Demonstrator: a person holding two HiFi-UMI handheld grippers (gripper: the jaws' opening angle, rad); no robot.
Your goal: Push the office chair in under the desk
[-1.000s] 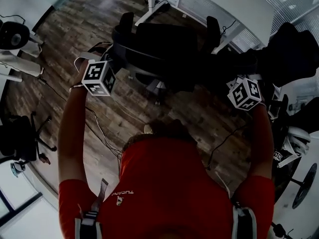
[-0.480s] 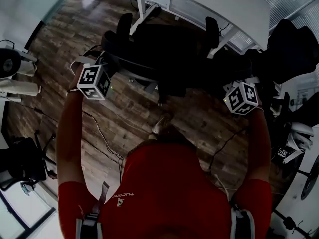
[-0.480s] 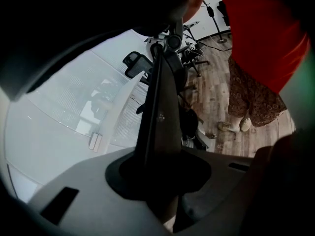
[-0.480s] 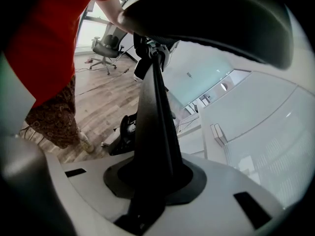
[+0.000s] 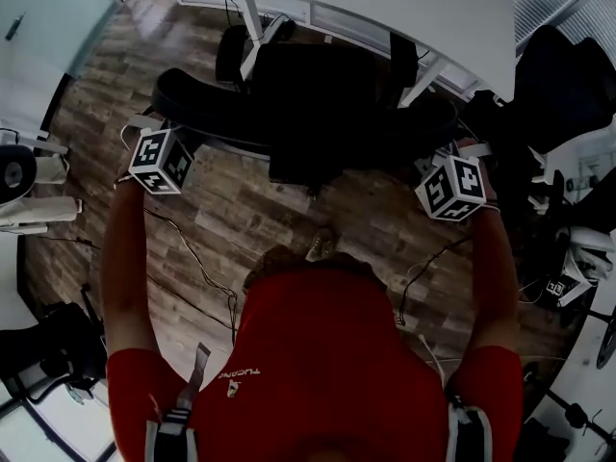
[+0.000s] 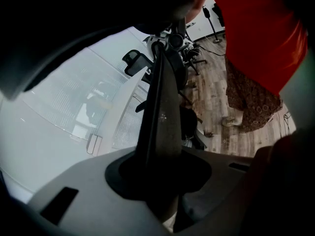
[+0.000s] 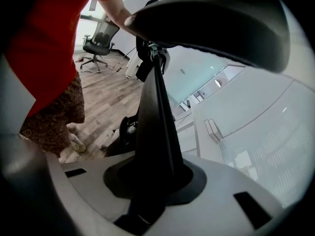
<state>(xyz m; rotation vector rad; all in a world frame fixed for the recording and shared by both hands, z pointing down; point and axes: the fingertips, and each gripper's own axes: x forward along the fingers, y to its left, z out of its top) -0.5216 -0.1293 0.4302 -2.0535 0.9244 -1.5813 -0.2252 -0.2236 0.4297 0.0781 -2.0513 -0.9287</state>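
The black office chair [image 5: 318,94] stands with its seat partly under the white desk [image 5: 404,3], its backrest toward me. My left gripper [image 5: 166,142] is at the backrest's left end and my right gripper [image 5: 450,166] at its right end. The marker cubes hide the jaw tips in the head view. In the left gripper view the jaws [image 6: 166,53] form one dark blade with no gap, reaching up to the dark backrest rim [image 6: 74,14]. The right gripper view shows the same: jaws [image 7: 153,58] together against the curved backrest rim [image 7: 216,23]. Both look shut on that rim.
White desk legs [image 5: 252,27] stand beside the chair's left armrest. Cables [image 5: 192,258] trail over the wooden floor by my foot [image 5: 320,246]. Another office chair [image 5: 48,349] is at the lower left. Dark bulky items [image 5: 558,94] crowd the right side.
The chair has rolled forward, further beneath the desk. Both grippers went forward with the backrest, and I stepped after it.
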